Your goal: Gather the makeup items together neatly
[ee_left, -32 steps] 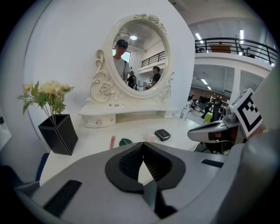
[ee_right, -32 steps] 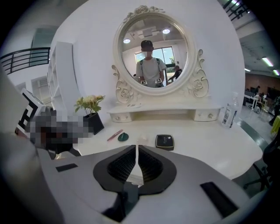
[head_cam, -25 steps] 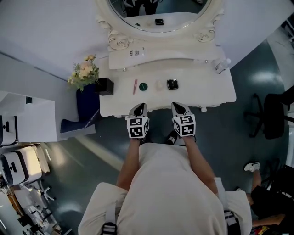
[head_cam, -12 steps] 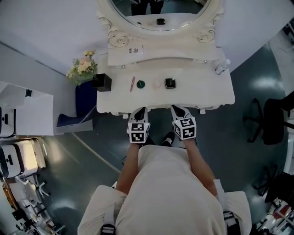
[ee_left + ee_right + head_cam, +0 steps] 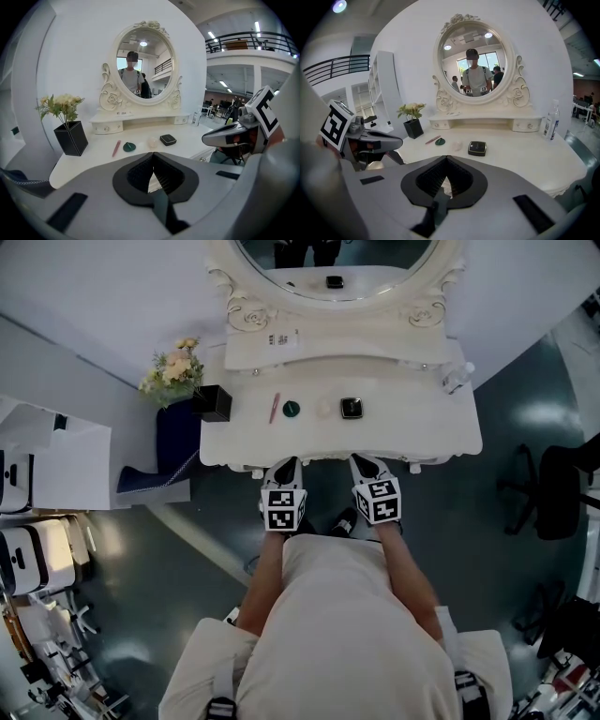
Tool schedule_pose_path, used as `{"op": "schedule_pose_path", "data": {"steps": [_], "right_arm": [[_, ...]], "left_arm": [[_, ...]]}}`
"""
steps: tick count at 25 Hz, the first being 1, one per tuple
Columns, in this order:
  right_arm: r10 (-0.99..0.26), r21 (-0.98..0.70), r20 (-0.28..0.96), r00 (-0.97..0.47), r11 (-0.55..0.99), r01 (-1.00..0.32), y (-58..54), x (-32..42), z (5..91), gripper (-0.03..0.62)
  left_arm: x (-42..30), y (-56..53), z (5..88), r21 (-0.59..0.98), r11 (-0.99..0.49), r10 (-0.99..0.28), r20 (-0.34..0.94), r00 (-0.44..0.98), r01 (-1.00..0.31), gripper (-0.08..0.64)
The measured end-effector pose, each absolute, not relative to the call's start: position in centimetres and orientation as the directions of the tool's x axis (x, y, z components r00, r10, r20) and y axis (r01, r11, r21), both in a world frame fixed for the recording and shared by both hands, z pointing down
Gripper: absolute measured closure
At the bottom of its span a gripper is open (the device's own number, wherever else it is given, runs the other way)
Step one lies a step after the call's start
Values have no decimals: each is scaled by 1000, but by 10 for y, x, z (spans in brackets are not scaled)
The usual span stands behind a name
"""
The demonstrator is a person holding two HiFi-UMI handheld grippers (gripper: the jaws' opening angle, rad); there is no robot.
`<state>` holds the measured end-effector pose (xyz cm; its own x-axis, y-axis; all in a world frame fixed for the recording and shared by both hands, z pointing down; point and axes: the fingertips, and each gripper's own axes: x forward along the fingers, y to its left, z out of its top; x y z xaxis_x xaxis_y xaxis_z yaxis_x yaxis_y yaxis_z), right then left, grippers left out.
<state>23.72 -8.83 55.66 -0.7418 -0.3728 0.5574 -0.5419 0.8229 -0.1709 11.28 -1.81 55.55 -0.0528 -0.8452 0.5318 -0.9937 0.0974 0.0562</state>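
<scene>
Black vase (image 5: pixel 213 402) holds flowers (image 5: pixel 172 371); compact (image 5: pixel 352 409) closed.

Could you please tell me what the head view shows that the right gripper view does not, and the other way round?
Only the head view: the person's torso, the dark floor, an office chair and the right gripper seen from outside.
Only the right gripper view: a person's upper body reflected in the oval mirror, and that gripper's jaws closed together on nothing.
Both: the white dressing table, pink pencil, green round item, black compact, flower pot, clear bottle and left gripper.
</scene>
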Motion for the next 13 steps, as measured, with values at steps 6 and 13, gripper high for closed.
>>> {"op": "schedule_pose_path", "data": {"steps": [6,13], "right_arm": [[-369,-162,558,-743,830,-534,-85,232,557,549],[-358,-166,559,-748,836,-524,-79,232,559,549]], "left_arm": [[108,-12,558,60,105,-844,533,-57,-993,545],[106,-7,560,59,114,-841,537,-65,-992,545]]}}
